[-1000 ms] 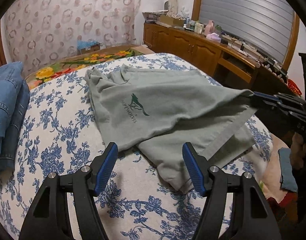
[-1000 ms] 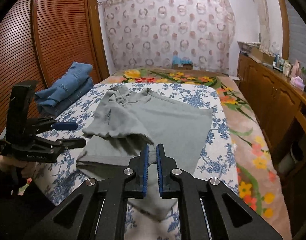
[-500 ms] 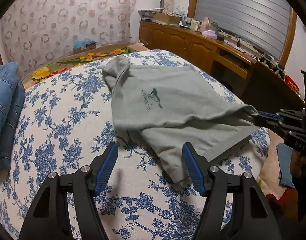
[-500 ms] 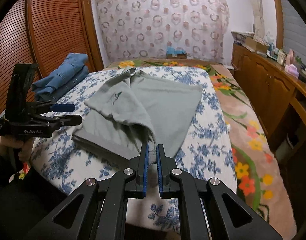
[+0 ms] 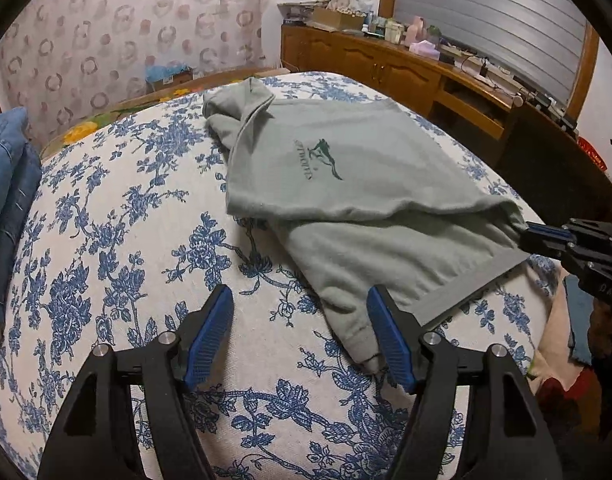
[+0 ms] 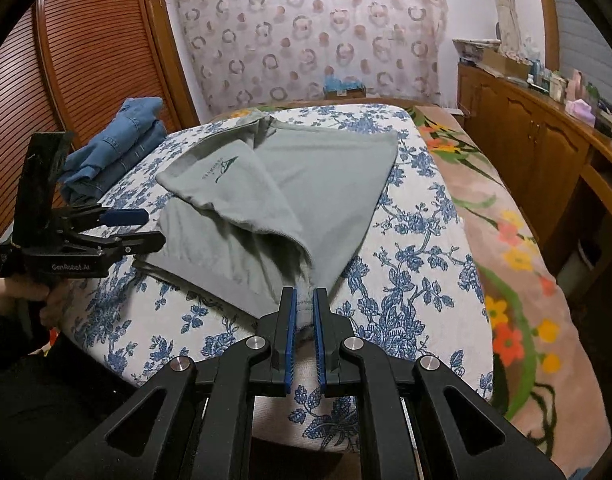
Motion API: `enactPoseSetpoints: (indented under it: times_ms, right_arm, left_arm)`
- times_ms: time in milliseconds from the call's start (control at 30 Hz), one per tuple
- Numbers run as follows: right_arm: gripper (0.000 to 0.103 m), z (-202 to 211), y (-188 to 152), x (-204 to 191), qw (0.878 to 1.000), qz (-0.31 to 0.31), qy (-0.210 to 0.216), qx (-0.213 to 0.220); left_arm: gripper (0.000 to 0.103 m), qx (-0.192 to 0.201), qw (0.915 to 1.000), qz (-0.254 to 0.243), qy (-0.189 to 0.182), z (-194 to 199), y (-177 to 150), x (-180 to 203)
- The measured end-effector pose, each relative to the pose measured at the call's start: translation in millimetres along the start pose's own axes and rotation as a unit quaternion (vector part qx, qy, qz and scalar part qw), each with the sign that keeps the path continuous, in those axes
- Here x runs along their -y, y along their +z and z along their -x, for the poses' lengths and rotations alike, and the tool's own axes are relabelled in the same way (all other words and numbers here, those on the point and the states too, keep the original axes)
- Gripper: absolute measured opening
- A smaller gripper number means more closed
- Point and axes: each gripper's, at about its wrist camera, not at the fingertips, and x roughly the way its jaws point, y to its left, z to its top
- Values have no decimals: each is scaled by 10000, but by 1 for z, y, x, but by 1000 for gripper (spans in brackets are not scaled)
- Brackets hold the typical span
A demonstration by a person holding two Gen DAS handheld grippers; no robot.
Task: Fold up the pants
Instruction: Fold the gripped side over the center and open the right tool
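On the bed (image 5: 117, 248): grey pants (image 5: 366, 184), partly folded
Right gripper (image 6: 303, 312): clamped on their corner
Left gripper (image 5: 299, 334): spread wide, empty

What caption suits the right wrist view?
Right claw shut on a corner of the grey-green pants on the floral bedspread, left claw open beside them.

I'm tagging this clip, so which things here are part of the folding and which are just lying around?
In the job:
grey pants
right gripper, shut on the pants
left gripper, open
bed

Lying about:
jeans
cabinet
box
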Motion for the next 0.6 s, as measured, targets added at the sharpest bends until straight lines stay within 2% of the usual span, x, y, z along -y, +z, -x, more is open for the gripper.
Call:
enactPoseSetpoints:
  times_ms: [133,233,400,500,600]
  right_arm:
    - [8,1,-2,3,10000,-51,30,-12]
    - [12,2,-1,2,10000,-12,-32,-18]
    - [14,10,4,-3,9998,96,-154,85]
    - [24,13,15,-7,9997,97,-68,199]
    - [27,10,26,-16,9993,227,22,301]
  left_arm:
    - [74,37,10000,-33,37,0,-1,1]
    - [79,22,9999,-20,124,-2,0,1]
    - [80,27,9999,20,97,-2,0,-1]
    - [80,12,9999,124,35,0,1,-6]
    - [80,79,9995,290,46,8,2,-18]
